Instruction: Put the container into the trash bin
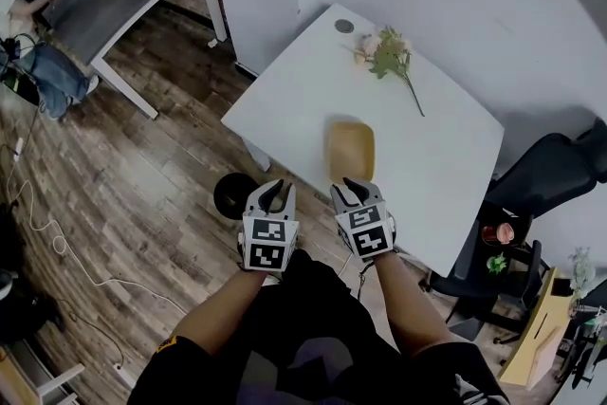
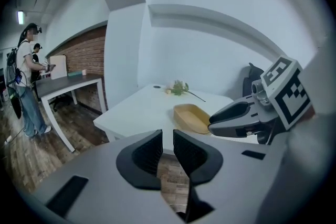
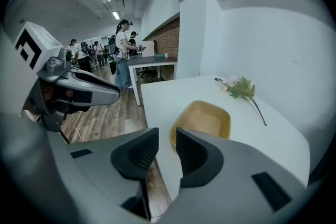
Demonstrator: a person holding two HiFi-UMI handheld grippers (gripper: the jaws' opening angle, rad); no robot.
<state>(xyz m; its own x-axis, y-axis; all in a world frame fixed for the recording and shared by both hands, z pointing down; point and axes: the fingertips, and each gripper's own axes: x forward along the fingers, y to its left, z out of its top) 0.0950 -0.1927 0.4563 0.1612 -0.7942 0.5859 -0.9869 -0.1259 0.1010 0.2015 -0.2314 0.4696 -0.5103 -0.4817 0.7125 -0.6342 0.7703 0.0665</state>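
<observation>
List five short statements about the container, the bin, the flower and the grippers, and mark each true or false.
1. The container lies on the white table. True.
2. The right gripper is shut on the container. False: its jaws stand apart with nothing between them, short of the container.
3. A flower lies on the table beyond the container. True.
4. The trash bin stands on the table. False: it stands on the floor beside the table.
5. The left gripper is empty. True.
</observation>
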